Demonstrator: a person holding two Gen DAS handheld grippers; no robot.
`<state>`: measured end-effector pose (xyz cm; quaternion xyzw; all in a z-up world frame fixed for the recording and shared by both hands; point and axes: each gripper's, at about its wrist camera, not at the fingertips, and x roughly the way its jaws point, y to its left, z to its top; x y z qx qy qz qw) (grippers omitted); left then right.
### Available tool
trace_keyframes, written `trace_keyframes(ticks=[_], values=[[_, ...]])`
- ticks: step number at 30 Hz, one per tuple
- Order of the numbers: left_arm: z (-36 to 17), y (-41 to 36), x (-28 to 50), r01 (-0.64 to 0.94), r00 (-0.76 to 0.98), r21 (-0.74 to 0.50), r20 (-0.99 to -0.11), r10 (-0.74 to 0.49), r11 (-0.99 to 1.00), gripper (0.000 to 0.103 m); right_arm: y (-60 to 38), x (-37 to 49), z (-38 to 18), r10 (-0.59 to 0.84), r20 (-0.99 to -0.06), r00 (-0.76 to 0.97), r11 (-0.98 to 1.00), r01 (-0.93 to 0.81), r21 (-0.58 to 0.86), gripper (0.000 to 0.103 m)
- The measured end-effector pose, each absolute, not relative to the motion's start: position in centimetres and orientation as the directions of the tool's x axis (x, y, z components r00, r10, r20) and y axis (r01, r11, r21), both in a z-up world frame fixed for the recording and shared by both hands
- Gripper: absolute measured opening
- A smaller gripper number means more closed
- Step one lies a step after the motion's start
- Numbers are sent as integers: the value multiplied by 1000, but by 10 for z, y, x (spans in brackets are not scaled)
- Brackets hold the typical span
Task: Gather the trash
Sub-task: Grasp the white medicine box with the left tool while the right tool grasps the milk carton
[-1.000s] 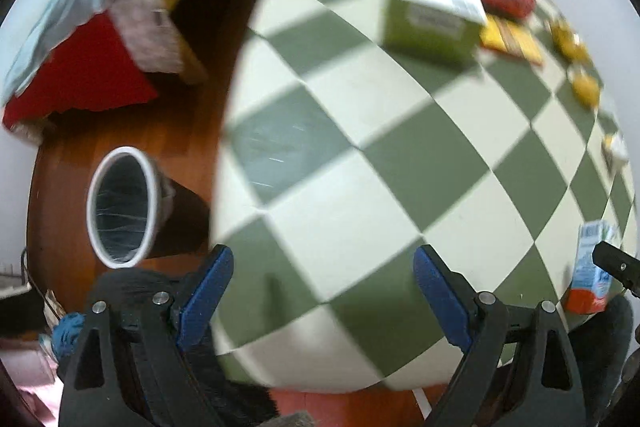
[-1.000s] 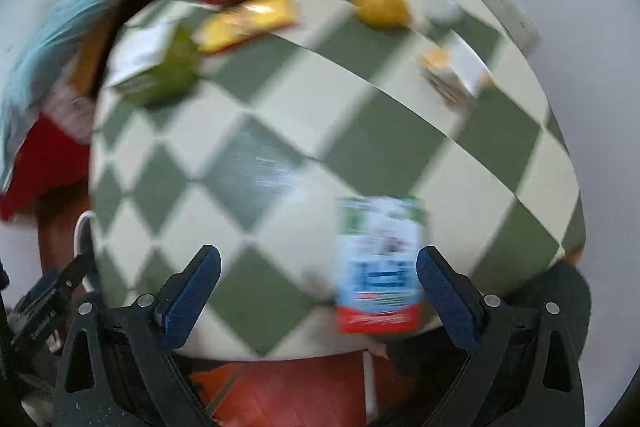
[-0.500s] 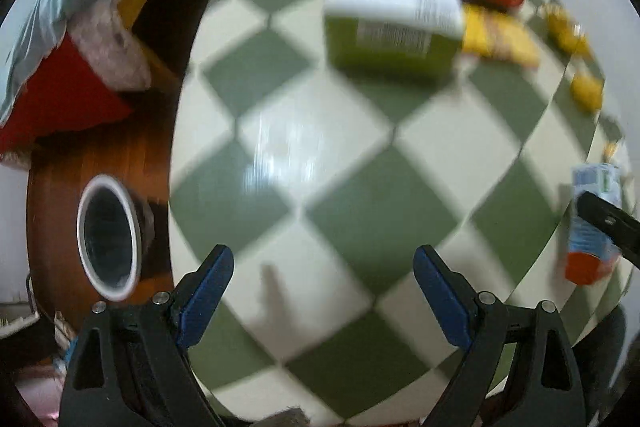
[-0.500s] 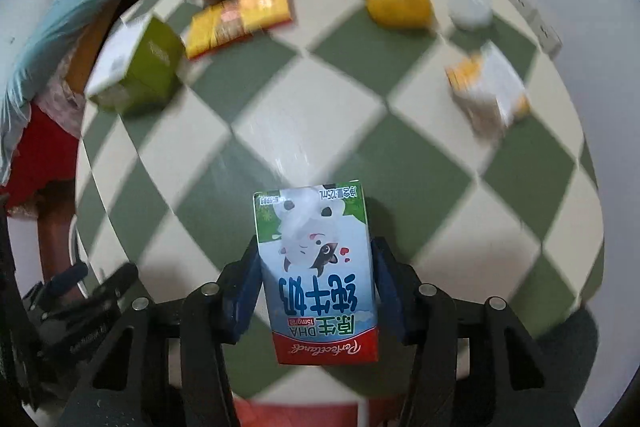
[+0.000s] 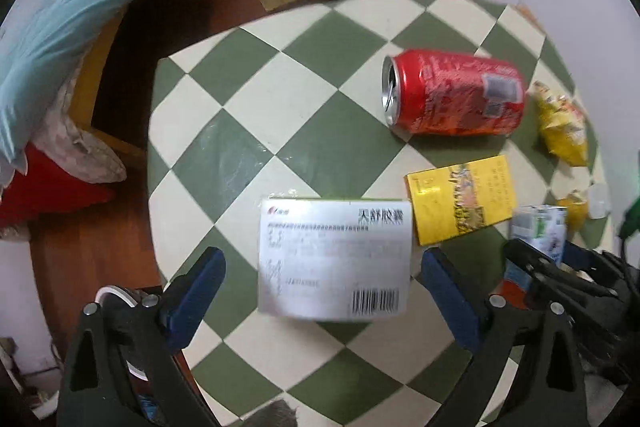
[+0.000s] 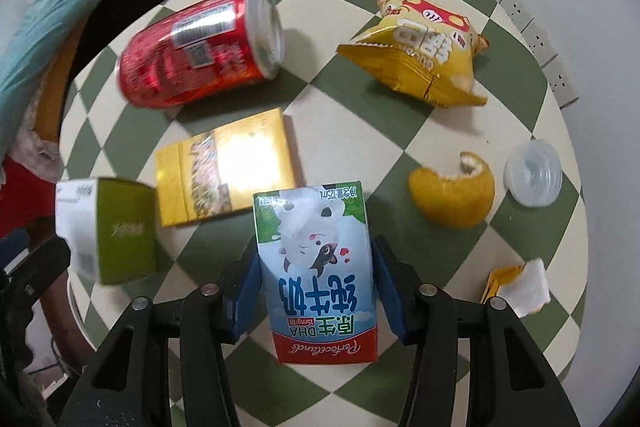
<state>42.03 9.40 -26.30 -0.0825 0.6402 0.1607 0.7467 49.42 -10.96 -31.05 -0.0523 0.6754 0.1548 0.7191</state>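
— Two grippers over the checked table. See the right gripper? Its blue pads are squeezing a small milk carton from both sides.

— What does the carton say?

— "DHA" and "Perfectland" in curly letters on a red band, I think, plus big blue Chinese words and "125mL" at the top. A cartoon cow too. All of it is upside down from that camera.

— And the left gripper?

— Its jaws have just been opening and now stand wide. A green box with a white label sits on the table between them, but the pads do not touch it. The label has a barcode and small Chinese print, too blurry to read.

— What else is lying there?

— A red can on its side, open end showing, with a barcode. I can't see inside. Just beside it lies a flat yellow box. Then a torn yellow snack bag, a piece of orange peel, a clear plastic lid, and a crumpled yellow and white wrapper near the table's edge.

— Do both cameras show the same?

— No. The left one shows a white bin rim low down behind its own gripper, beside the table. The right one shows wall sockets at the far side.
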Motion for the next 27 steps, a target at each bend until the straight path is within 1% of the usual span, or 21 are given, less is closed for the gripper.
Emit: trace_keyframes(ticks=[2, 4, 7, 9, 10, 12, 13, 15, 17, 20, 27], values=[[-274, 96, 425, -346, 94, 101, -985, 142, 933, 100, -110, 497, -315, 132, -991, 21, 947, -299, 120, 57], [-283, 99, 428, -351, 79, 96, -988, 132, 931, 100, -114, 494, -314, 133, -991, 28, 942, -314, 118, 62], [-293, 101, 429, -372, 75, 75, -991, 111, 925, 99, -119, 484, -314, 143, -989, 33, 939, -319, 125, 62], [-295, 104, 428, -390, 94, 43, -992, 86, 920, 93, -123, 479, -315, 156, -987, 32, 940, -310, 138, 62], [-294, 104, 426, -400, 102, 18, -993, 64, 917, 87, -127, 477, -316, 157, -987, 35, 942, -306, 139, 62], [-289, 106, 420, -427, 92, 65, -989, 115, 902, 87, -133, 470, -316, 164, -985, 44, 943, -302, 143, 60], [-287, 108, 416, -444, 99, 70, -987, 127, 893, 87, -137, 468, -315, 169, -984, 52, 942, -301, 146, 55], [-285, 113, 411, -469, 106, 37, -990, 98, 882, 87, -140, 466, -314, 176, -982, 68, 943, -297, 148, 55], [-289, 117, 410, -477, 90, 51, -990, 106, 878, 87, -147, 464, -309, 183, -980, 79, 942, -300, 151, 55], [-296, 118, 410, -482, 86, 40, -992, 93, 875, 89, -145, 467, -310, 175, -983, 60, 940, -308, 148, 55], [-295, 115, 412, -468, 107, 46, -988, 108, 882, 87, -134, 474, -314, 137, -988, 71, 946, -306, 110, 56]])
